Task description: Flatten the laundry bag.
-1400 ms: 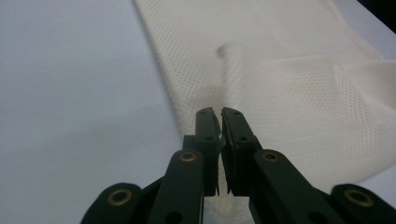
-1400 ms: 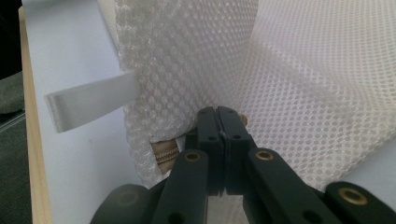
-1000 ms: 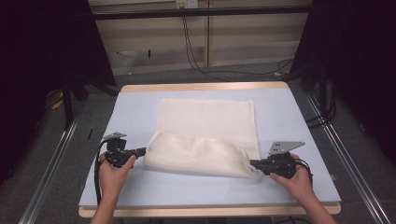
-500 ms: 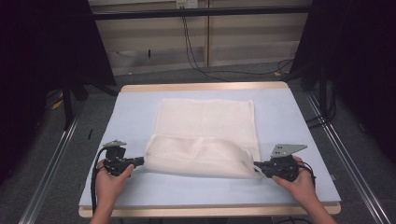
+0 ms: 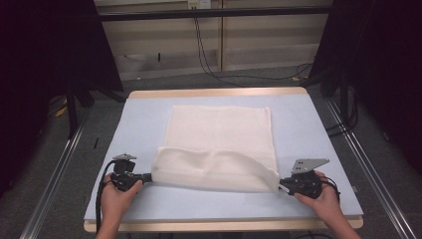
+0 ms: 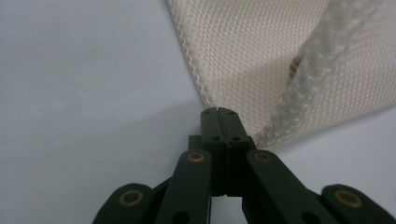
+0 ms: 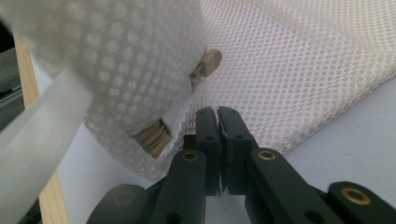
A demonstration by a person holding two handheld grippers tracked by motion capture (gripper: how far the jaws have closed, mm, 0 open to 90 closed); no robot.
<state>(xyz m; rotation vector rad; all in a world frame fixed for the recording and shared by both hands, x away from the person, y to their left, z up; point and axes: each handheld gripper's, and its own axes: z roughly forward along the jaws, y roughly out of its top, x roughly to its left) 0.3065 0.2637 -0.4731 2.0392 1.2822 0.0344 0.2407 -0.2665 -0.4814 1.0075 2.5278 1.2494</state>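
Bare table (image 5: 318, 129) borders mesh bag (image 5: 219, 144); left tongs (image 5: 147, 176) and right tongs (image 5: 281, 183) clamp its near corners.

A mesh bag (image 5: 219, 144) lies mid-table (image 5: 308, 129). Its near edge is folded back over itself. The left gripper (image 5: 149, 177) is at its near left corner, the right gripper (image 5: 281, 185) at its near right.

We cannot see the near fold of the mesh bag (image 5: 214, 169) where it covers the layer beneath; its zipper pull (image 7: 210, 60) is blurred, and our forearms leave the bottom edge.
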